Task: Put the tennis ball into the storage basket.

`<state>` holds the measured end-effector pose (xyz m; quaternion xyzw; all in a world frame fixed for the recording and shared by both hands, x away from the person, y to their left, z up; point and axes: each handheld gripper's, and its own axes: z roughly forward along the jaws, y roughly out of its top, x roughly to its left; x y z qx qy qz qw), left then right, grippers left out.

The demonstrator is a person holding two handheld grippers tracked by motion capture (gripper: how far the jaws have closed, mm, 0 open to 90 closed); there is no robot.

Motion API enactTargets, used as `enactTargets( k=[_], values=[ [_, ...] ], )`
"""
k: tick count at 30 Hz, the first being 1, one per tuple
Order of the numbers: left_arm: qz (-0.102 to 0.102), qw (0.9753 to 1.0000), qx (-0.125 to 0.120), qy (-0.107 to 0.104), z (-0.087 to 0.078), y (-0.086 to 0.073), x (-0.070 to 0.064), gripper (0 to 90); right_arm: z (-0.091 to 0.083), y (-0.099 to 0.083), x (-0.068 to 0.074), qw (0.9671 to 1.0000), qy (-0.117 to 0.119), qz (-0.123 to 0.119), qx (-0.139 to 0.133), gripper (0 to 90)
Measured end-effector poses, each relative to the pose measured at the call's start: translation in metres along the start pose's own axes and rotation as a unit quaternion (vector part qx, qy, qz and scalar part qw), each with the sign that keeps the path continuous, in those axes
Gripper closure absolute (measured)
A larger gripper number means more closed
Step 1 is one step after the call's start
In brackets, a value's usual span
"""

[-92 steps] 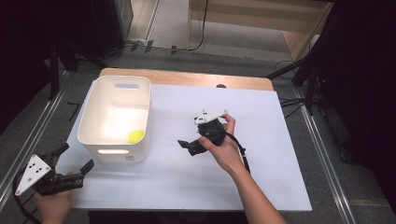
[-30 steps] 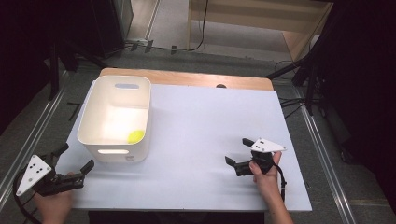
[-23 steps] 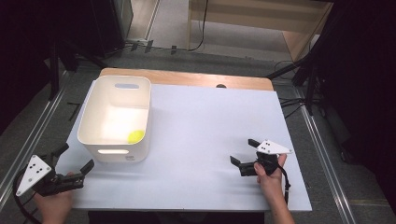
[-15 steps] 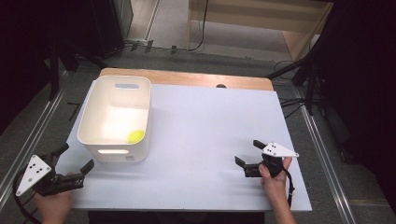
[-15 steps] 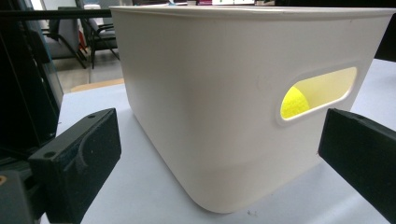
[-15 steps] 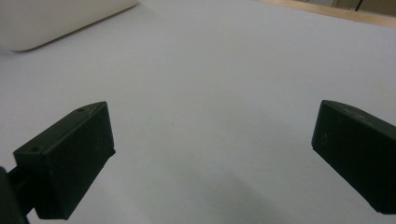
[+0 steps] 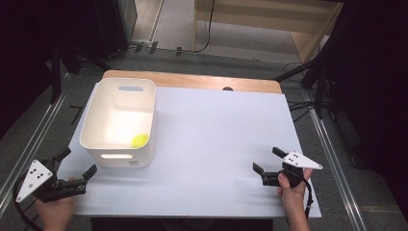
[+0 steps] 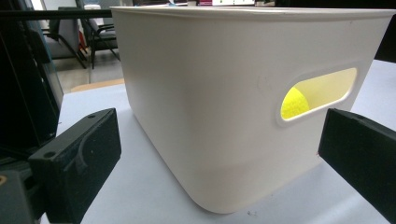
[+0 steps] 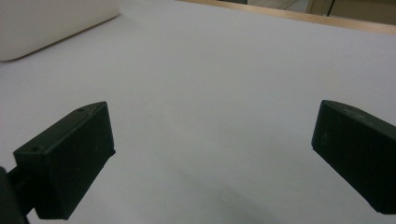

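Fingers apart on both grippers, gripping nothing | right gripper point(image 7: 266, 162) is resting farther toward the table's near right corner than 3.1 s ago | left gripper point(image 7: 77, 162) is staying put | round yellow ball point(image 7: 140, 141), no long axis, is lying in the white plastic bin point(image 7: 91, 126)

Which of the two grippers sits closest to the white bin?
The left gripper, open near the white bin's front corner; the right gripper is far across the table.

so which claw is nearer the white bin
Left. The left claw sits just off the white bin at its near left corner; the right claw is far across the table, near the right edge.
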<state>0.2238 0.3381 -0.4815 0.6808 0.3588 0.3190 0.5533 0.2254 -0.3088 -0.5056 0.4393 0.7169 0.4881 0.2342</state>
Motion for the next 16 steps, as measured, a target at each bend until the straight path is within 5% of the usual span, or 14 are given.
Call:
enactTargets(
  k=[16],
  values=[
    [0.001, 1.0, 0.0, -0.001, 0.0, 0.0, 0.001, 0.0, -0.015, -0.01, -0.008, 0.9998, -0.015, 0.014, 0.002, 0.0]
  ],
)
